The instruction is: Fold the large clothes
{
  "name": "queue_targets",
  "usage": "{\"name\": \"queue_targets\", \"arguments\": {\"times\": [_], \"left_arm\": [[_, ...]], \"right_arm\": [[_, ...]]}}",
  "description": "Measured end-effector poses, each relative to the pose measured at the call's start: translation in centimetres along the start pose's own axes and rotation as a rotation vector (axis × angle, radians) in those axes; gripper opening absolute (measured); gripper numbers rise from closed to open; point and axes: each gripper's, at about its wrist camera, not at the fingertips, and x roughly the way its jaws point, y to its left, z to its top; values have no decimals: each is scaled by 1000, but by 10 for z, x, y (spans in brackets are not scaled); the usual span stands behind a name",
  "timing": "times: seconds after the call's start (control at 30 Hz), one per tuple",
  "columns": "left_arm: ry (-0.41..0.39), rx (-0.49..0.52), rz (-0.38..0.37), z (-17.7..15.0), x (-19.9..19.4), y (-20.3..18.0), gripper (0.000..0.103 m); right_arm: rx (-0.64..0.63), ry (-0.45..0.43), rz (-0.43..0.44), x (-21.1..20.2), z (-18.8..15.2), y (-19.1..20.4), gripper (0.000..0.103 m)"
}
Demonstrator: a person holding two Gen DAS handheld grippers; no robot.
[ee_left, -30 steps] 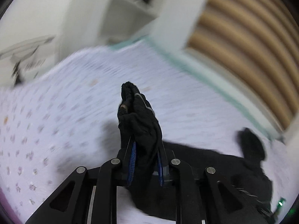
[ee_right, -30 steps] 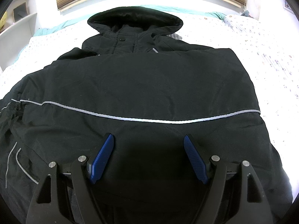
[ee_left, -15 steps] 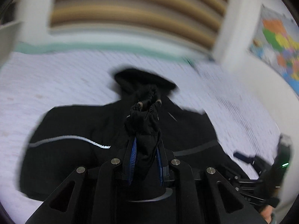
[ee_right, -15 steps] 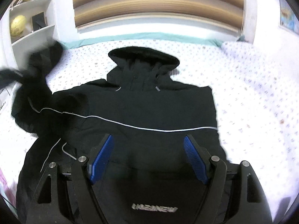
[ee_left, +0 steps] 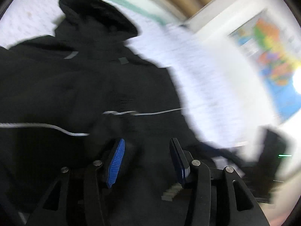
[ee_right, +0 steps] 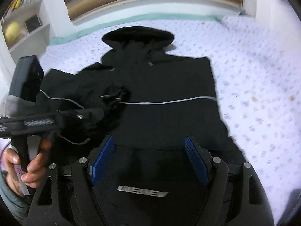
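On the dotted bedspread (ee_right: 254,79), a black jacket (ee_right: 169,86) lies flat.

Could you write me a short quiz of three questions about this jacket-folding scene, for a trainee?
1. True or false: the black jacket lies on a wooden floor.
2. Which sleeve is folded across the jacket's front: A) the one on the picture's left, B) the one on the picture's right?
3. Fill in: the left gripper has just been opening; its pads no longer pinch the ____.

Key:
1. False; it lies on the patterned bedsheet.
2. A
3. Sleeve cuff
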Motion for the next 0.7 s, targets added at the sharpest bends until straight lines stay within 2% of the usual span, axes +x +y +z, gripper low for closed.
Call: {"name": "queue_targets", "arguments": {"times": [0.03, 0.1, 0.13, 0.23, 0.33, 0.43, 0.5, 0.53, 0.57, 0.6, 0.7], "left_arm": [[-9, -20, -68, 1, -12, -1, 51], [-40, -16, -85, 2, -31, -5, 51], [-67, -1, -70, 3, -44, -8, 51], [-159, 47, 11, 0, -85, -15, 52], [-237, 72, 131, -5, -126, -13, 54], [-298, 62, 251, -6, -158, -1, 54], [-308, 36, 303, -6, -170, 11, 54], [-308, 21, 333, -8, -172, 18, 54], [-306, 8, 365, -7, -173, 25, 54], [-306, -4, 399, -6, -180, 33, 54], [-312, -22, 472, -7, -181, 50, 54]], "right_arm": [[15, 4, 22, 1, 2, 0, 80], [33, 16, 55, 7, 9, 3, 80], [41, 25, 71, 12, 14, 6, 80], [82, 60, 131, 35, 28, 15, 80], [142, 113, 183, 68, 35, 24, 80], [180, 150, 178, 99, 39, 33, 80], [193, 161, 185, 117, 42, 41, 78], [190, 159, 193, 121, 42, 45, 58], [179, 154, 199, 123, 43, 50, 43], [160, 136, 180, 119, 45, 54, 33], [87, 31, 122, 86, 51, 60, 28]]}}
